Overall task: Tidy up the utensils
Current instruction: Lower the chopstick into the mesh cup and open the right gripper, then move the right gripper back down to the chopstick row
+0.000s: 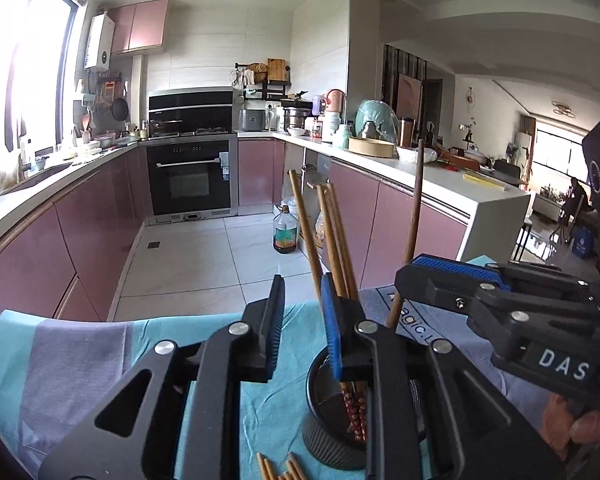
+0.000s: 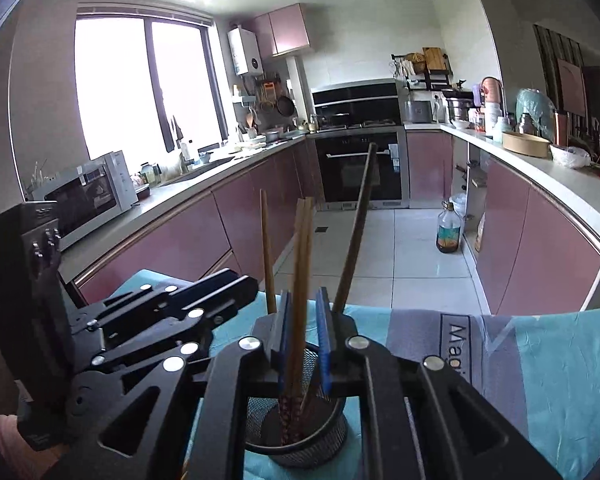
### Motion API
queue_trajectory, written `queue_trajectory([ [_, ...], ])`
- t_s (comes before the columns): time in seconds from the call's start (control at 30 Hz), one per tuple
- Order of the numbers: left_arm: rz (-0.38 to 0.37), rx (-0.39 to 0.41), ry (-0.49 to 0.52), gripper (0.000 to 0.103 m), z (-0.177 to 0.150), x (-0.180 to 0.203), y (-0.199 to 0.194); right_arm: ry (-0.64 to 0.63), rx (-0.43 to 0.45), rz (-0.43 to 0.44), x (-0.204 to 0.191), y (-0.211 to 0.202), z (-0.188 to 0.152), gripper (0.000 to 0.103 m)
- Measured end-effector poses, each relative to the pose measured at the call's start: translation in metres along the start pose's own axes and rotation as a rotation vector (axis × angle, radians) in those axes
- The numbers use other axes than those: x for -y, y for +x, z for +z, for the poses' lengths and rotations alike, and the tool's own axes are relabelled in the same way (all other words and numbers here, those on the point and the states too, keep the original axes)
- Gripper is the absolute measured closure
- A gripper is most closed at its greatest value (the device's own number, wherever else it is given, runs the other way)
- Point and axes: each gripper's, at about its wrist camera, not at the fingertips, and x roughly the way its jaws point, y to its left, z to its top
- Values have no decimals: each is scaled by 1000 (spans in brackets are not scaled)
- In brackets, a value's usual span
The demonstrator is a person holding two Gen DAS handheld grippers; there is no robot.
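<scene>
A black mesh holder [image 1: 332,436] stands on a blue cloth [image 1: 80,360] and holds several wooden chopsticks [image 1: 332,236], upright and leaning. It also shows in the right wrist view [image 2: 300,436]. My left gripper [image 1: 300,320] is open just left of the holder, nothing between its pads. My right gripper [image 2: 303,332] is open with its blue pads on either side of a pair of chopsticks [image 2: 302,256] standing in the holder, small gaps showing. A darker chopstick [image 2: 358,224] leans right. Loose chopsticks [image 1: 280,470] lie on the cloth in front.
The cloth-covered table [image 2: 560,380] faces a kitchen with pink cabinets [image 1: 60,248] on both sides, an oven [image 1: 190,176] at the back and an oil bottle [image 1: 286,232] on the tiled floor. A microwave [image 2: 88,196] stands on the left counter.
</scene>
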Motion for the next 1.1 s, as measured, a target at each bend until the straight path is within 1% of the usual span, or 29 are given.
queue_trajectory([
  [0.1,-8,-5,-7,78,1,-7,-13,21,6,8,2,-5,-2,79],
  [0.2,-21,-19,-13,75,1,-14,-25,22,15,16,-1,-14,-5,74],
  [0.3,-37,-38,-27,71,0,-20,-37,17,21,22,-4,-23,-10,67],
  [0.37,-50,-41,-34,68,-4,-24,-50,18,24,28,-5,-29,-14,62],
  [0.4,-56,-43,-36,64,-6,-26,-56,20,25,31,-6,-32,-17,59],
  [0.53,-72,-62,-46,60,-16,-31,-74,28,21,57,-9,-43,-24,56],
  [0.67,-54,-85,-35,56,-32,-36,-92,35,9,111,-16,-53,-33,53],
  [0.7,-49,-95,-34,55,-38,-40,-96,33,3,120,-18,-54,-35,51],
  [0.8,-33,-126,-38,54,-54,-39,-106,24,-40,152,-27,-54,-48,50],
  [0.97,-10,-172,-48,52,-76,-44,-117,18,-107,168,-40,-48,-74,49],
  [1.1,19,-188,-40,50,-85,-44,-122,44,-136,168,-44,-43,-89,43],
])
